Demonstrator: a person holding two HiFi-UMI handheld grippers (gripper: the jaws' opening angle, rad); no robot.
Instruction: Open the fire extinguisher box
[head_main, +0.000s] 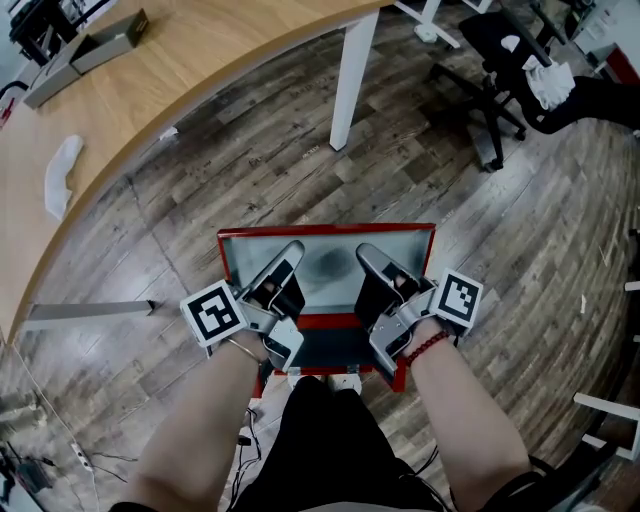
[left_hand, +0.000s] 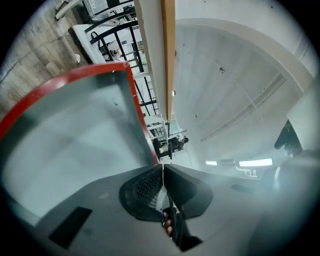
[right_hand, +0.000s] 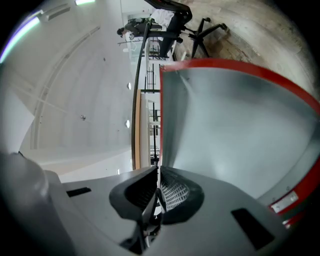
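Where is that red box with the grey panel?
Head view, lower centre: the red-framed grey box lies on the wooden plank floor before the person, the left gripper and right gripper over it.

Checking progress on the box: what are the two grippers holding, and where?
The left gripper and right gripper each appear to pinch the box lid by its red rim.

My lap (head_main: 320, 440) hides the 6 o'clock edge of the fire extinguisher box (head_main: 327, 232); I see the 1 o'clock office chair (head_main: 487, 30) cropped.
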